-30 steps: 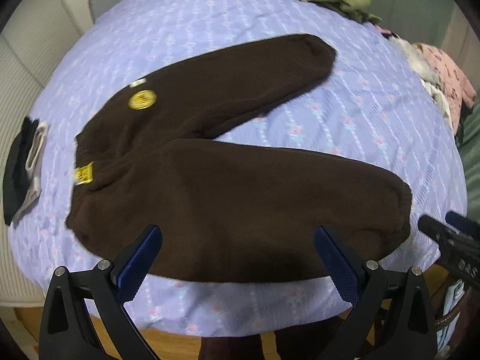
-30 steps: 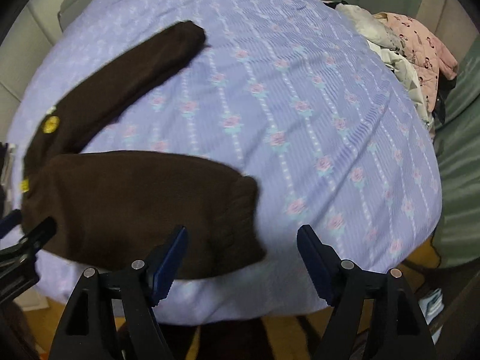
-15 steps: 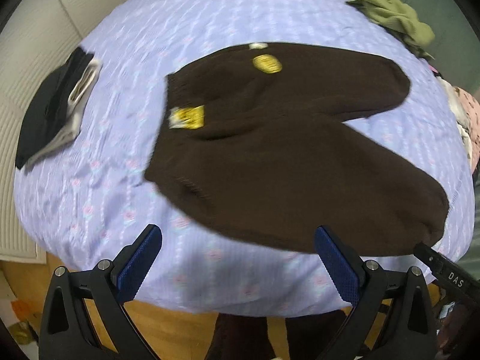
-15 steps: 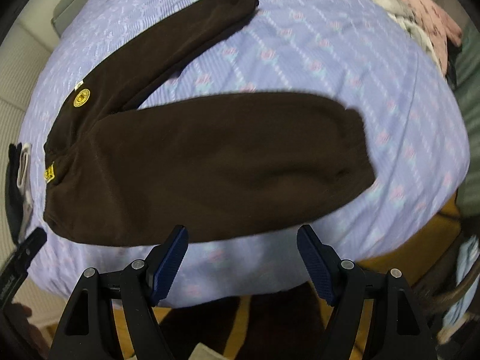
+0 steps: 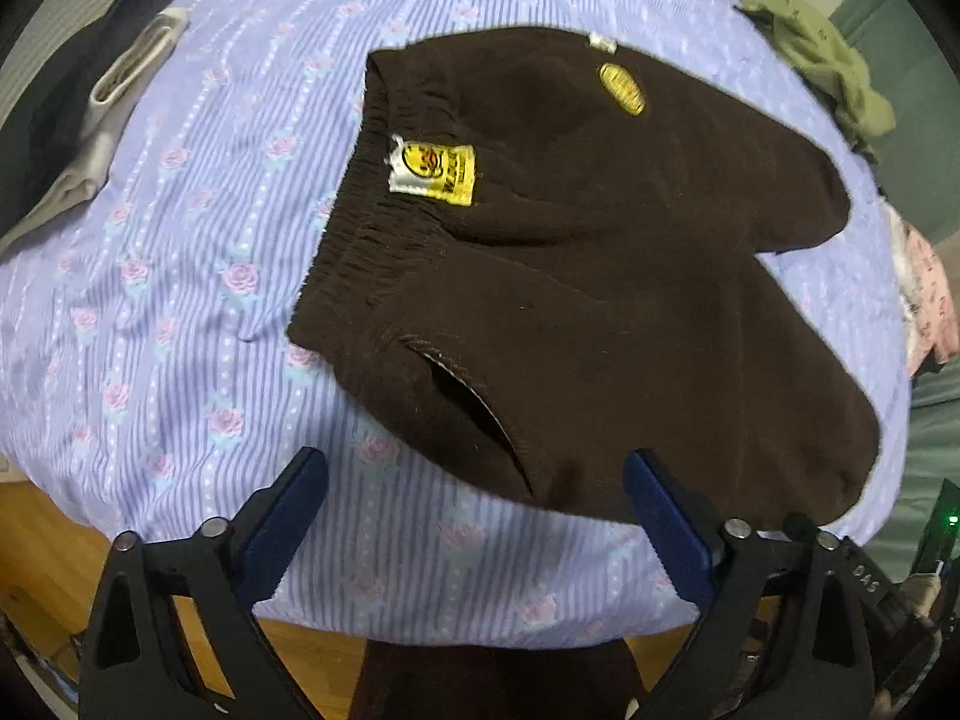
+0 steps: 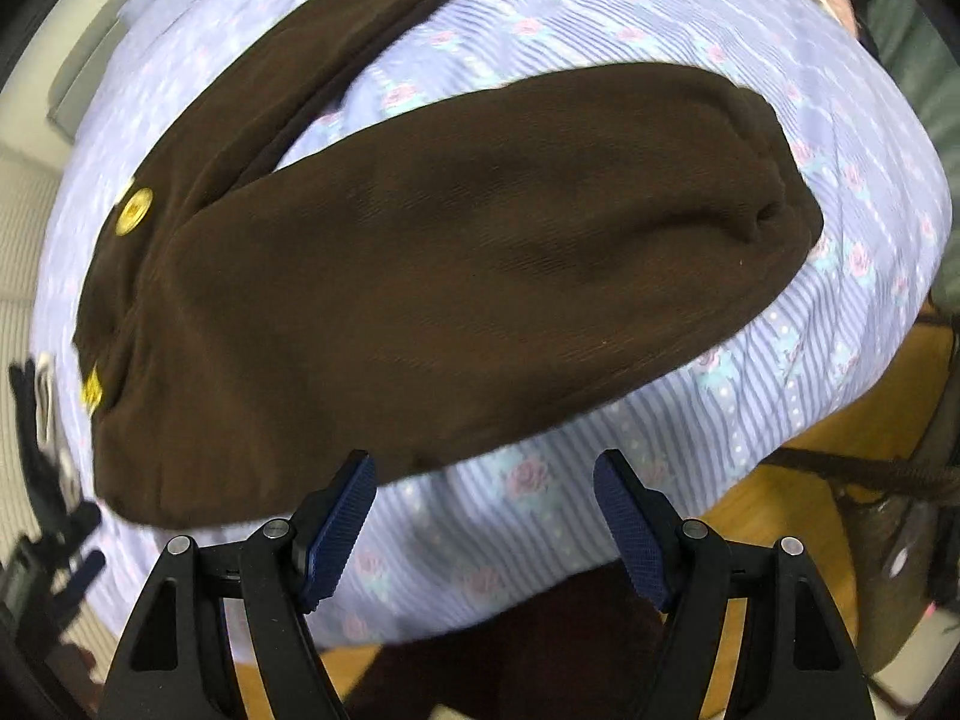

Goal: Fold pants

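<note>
Two open grippers are held above the near edge of the bed [image 5: 180, 276], each with jaws wide and empty. The brown pants [image 5: 600, 300] are spread flat ahead of the left gripper [image 5: 474, 516], waistband [image 5: 372, 228] ahead-left; the near leg [image 6: 480, 264] lies just beyond the right gripper [image 6: 486, 516]. Folding seems not yet begun. Next, waistband and cuff [image 6: 774, 204] probably need pinching so that leg is laid over leg.

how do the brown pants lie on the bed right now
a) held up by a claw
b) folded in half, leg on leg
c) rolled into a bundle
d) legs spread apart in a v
d: the brown fleece pants lie flat on the lilac floral bedspread, with bedspread showing between the two legs; the left claw and right claw are open and hold nothing.
</note>
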Demonstrator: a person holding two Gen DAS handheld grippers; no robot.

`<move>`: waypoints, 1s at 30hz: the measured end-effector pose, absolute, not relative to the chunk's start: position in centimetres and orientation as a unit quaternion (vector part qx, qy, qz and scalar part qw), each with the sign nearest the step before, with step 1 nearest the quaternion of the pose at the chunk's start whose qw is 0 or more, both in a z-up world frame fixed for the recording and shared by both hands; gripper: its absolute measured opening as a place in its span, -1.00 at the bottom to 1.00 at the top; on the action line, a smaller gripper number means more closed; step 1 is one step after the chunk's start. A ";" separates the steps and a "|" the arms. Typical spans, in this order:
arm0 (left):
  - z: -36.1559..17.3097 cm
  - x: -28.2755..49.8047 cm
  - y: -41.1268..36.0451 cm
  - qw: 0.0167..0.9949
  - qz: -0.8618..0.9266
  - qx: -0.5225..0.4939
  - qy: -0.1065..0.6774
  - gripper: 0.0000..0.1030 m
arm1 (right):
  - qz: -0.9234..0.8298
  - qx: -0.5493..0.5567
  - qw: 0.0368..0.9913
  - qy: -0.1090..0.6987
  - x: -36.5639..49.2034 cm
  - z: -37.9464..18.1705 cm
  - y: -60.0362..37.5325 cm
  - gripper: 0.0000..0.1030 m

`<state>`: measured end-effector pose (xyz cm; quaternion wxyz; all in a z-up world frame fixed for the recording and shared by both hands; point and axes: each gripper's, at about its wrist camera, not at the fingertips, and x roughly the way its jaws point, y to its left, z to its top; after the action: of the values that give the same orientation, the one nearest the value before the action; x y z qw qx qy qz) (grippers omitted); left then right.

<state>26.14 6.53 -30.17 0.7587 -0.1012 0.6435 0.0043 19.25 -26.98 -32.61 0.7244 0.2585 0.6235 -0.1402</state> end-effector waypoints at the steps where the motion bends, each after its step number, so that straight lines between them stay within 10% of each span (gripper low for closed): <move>1: -30.8 26.4 6.3 0.756 0.007 -0.102 0.647 0.87 | -0.144 0.263 0.721 0.624 19.3 -33.1 -27.1 0.46; 13: -33.7 26.8 3.4 0.738 0.008 -0.075 0.671 -0.17 | -0.207 0.310 0.704 0.605 18.6 -36.4 -32.0 0.40; 17: -32.7 26.9 2.9 0.741 0.011 -0.065 0.669 -0.48 | -0.197 0.295 0.709 0.610 19.2 -35.4 -32.6 -0.50; 30: -22.1 29.1 3.7 0.794 0.025 -0.072 0.604 -0.62 | -0.107 0.183 0.835 0.507 24.8 -16.8 -29.9 -0.70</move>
<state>29.09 3.74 -22.07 0.7936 -0.0718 0.6036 0.0253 24.80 -29.88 -16.79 0.8352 0.1828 0.5075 -0.1075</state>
